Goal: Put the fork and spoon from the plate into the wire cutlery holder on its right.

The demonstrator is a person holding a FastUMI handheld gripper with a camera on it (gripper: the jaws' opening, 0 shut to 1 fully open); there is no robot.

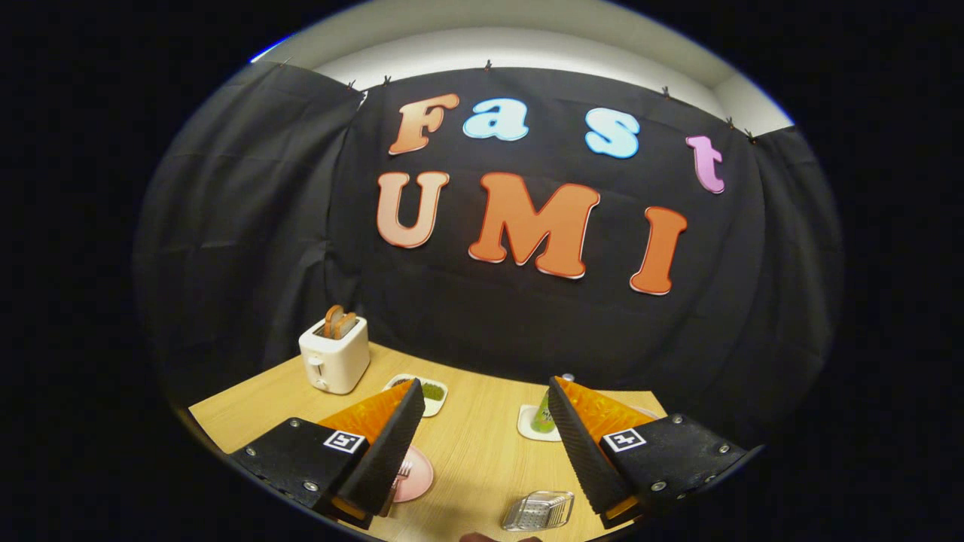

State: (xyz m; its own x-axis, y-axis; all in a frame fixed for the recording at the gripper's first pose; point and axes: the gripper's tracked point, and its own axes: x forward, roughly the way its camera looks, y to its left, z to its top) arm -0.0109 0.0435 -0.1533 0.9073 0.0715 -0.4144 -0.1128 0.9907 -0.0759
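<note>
I hold the gripper [482, 421] wide open and empty above the wooden desk [474, 452], bare wood between its fingers, the pink plate [414, 476] with the fork [401, 473] beside the left finger, tines pointing away, the wire cutlery holder [538, 510] near the front edge.

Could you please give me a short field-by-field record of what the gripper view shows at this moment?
gripper: gripper open, fingers wide apart, holding nothing
plate: pink plate on the wooden table, partly behind the left finger
fork: fork lies on the plate
spoon: cannot make it out
holder: wire cutlery holder right of the plate, between the fingers
beyond fingers: white toaster with bread slices in it, white dish, green item on a white square
</note>
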